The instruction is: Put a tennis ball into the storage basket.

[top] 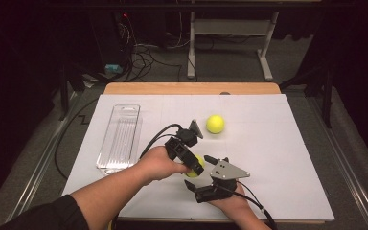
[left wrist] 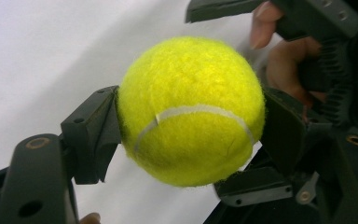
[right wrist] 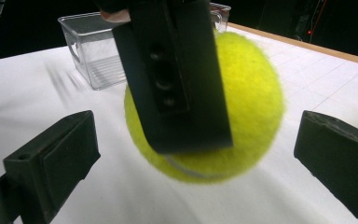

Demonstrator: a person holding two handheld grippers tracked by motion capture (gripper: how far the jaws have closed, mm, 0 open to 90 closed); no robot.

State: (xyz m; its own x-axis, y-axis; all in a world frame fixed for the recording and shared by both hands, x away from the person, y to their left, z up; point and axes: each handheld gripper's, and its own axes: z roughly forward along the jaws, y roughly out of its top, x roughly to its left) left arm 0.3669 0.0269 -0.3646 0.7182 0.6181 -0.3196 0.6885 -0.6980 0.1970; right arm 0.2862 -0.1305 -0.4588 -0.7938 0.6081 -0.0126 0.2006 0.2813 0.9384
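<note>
A: Handover in progress near the front edge of the table (top: 287, 191). Left gripper (left wrist: 191, 116) clamps the tennis ball (left wrist: 191, 109), one pad on each side, seam facing its camera. The ball is off the surface, held just in front of the right gripper (top: 210, 175).

B: And the right one?

A: Its jaws stand wide, a clear gap on both sides of the ball in the right gripper view. The pads touch nothing. The left gripper's black jaw crosses the front of the ball there.

B: So the ball now sits with the left alone. Where would it go?

A: My guess is the clear tray (top: 120, 139) toward the left edge, lying lengthwise and empty as far as I can see. A second ball (top: 215, 123) rests near the middle of the table, toward the back.

B: Advice for the step?

A: Draw the right gripper straight back first, so its open pads do not clip the felt. Keep the left squeeze steady; the ball is round and could roll out of a slack grip. Lift before swinging left, and lower into the tray rather than dropping, since it will bounce.
</note>
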